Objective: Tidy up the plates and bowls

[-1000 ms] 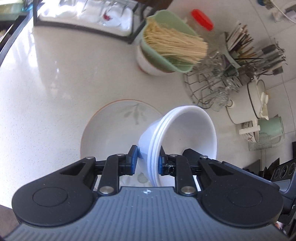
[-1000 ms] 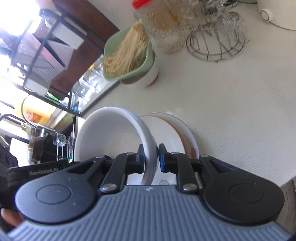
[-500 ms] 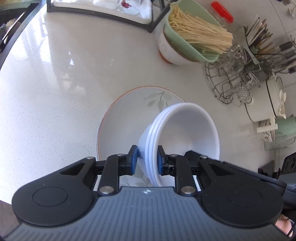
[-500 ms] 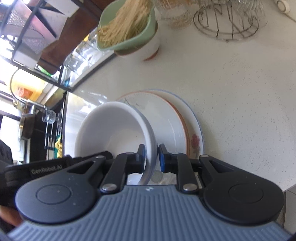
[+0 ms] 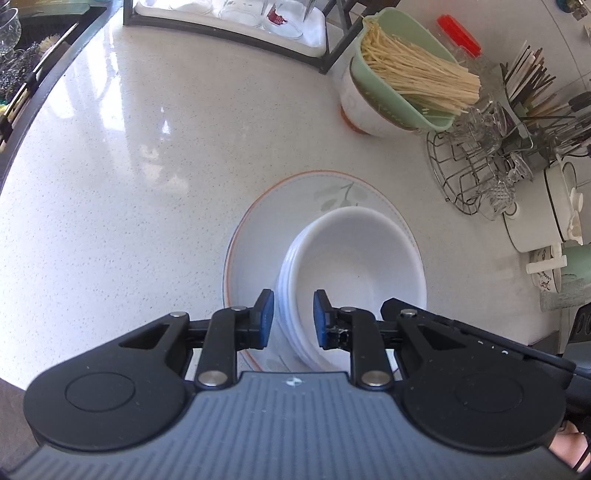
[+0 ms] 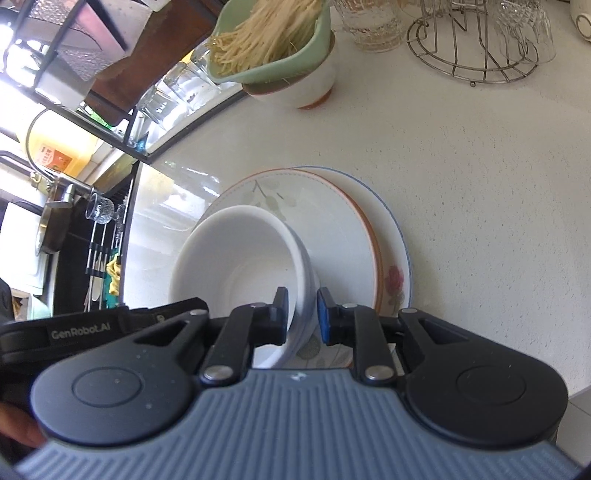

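Note:
A stack of white bowls (image 5: pixel 354 266) sits low over the orange-rimmed leaf-pattern plate (image 5: pixel 258 229) and seems to rest on it. My left gripper (image 5: pixel 293 317) is shut on the stack's near rim, one pad outside and one inside. From the other side, the right gripper (image 6: pixel 301 314) clamps the bowls' (image 6: pixel 243 266) opposite rim the same way. The leaf plate (image 6: pixel 332 229) lies on a blue-rimmed flower plate (image 6: pixel 400 258). Part of the left gripper's body (image 6: pixel 92 328) shows at the lower left of the right wrist view.
A green colander of noodles (image 5: pixel 402 77) sits in a white bowl behind the plates. A wire stand with glasses (image 5: pixel 480 173) and a white pot (image 5: pixel 554 206) are at the right. A dark-framed drying rack (image 5: pixel 229 14) stands at the back, with the sink (image 6: pixel 55 229) beyond the counter edge.
Both grippers came down with the bowl stack. The bowls went from tilted above the plates to nearly level on the leaf plate.

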